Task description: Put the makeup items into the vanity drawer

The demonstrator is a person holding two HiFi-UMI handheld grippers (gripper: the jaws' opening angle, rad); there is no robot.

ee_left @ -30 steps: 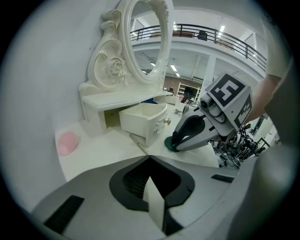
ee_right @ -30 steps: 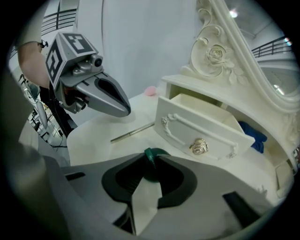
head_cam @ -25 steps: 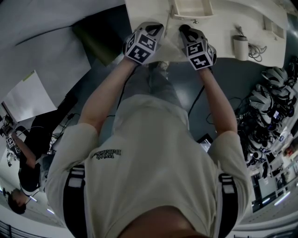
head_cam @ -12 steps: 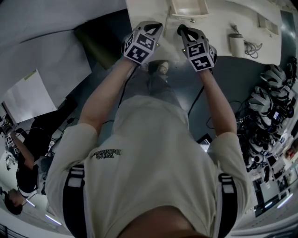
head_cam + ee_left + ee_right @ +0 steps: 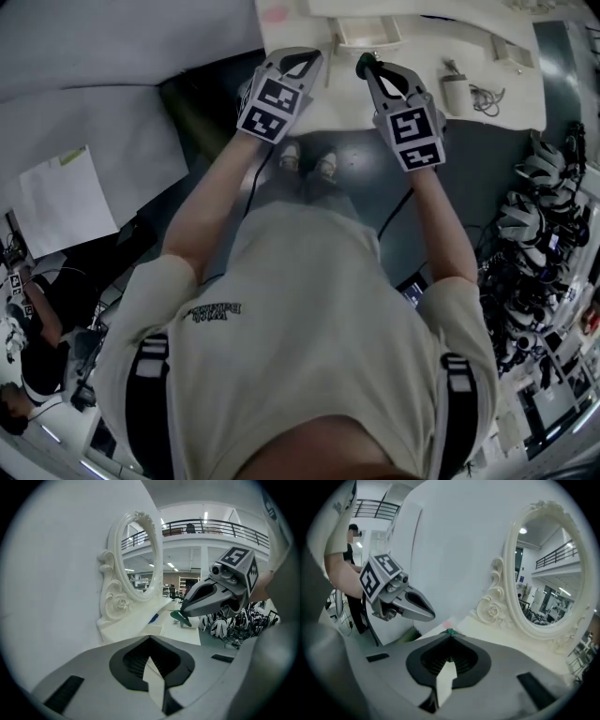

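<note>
My right gripper (image 5: 370,67) is shut on a small green makeup item (image 5: 361,61), which pokes out past its tips over the front of the white vanity (image 5: 497,52). From the left gripper view the green item (image 5: 181,618) hangs at the right gripper's (image 5: 188,613) tip, above the tabletop. My left gripper (image 5: 306,59) hovers beside it on the left, shut with nothing in it. The open drawer (image 5: 361,36) lies just beyond both grippers. In the right gripper view only a sliver of the green item (image 5: 450,631) shows.
An ornate white oval mirror (image 5: 136,559) stands at the back of the vanity against a white wall. A pink item (image 5: 274,14) lies at the vanity's left, a white cup (image 5: 455,94) and cables at its right. Helmets are piled on the floor (image 5: 544,197) to the right.
Both grippers have risen together above the vanity's front edge, and more of the tabletop now shows beyond them. The right one keeps the green item at its tips.
</note>
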